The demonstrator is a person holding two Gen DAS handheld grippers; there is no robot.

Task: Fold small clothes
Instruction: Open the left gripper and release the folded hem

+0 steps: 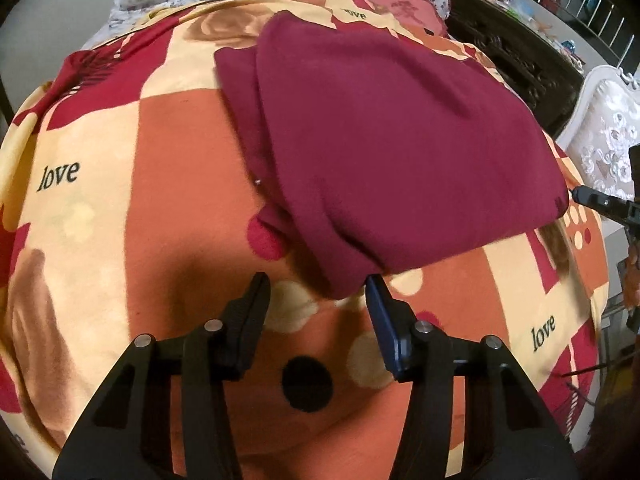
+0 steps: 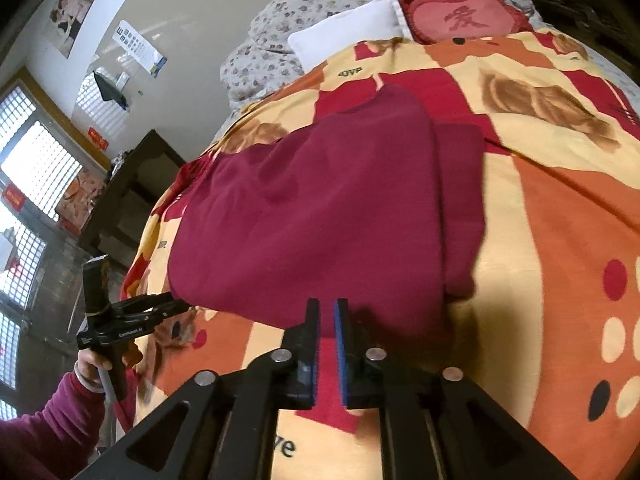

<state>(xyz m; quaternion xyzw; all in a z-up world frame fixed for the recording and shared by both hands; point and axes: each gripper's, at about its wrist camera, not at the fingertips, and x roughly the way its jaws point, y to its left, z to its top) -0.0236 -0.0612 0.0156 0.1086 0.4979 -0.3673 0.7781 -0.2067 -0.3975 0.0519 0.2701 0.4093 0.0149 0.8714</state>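
Note:
A dark red garment (image 1: 380,140) lies folded in layers on the orange, yellow and red blanket (image 1: 120,220). My left gripper (image 1: 318,286) is open, its fingers on either side of the garment's near corner, not closed on it. In the right wrist view the same garment (image 2: 312,216) lies ahead. My right gripper (image 2: 327,312) has its fingers almost together with a narrow gap, at the garment's near edge; whether cloth is pinched I cannot tell. The left gripper also shows in the right wrist view (image 2: 176,304) at the garment's left corner, and the right gripper's tip shows in the left wrist view (image 1: 580,194).
A white pillow (image 2: 348,28), a red heart cushion (image 2: 460,16) and a flowered quilt (image 2: 300,12) lie at the bed's head. Dark wooden furniture (image 1: 512,52) and a white chair (image 1: 600,128) stand beside the bed. A window (image 2: 28,184) is at the left.

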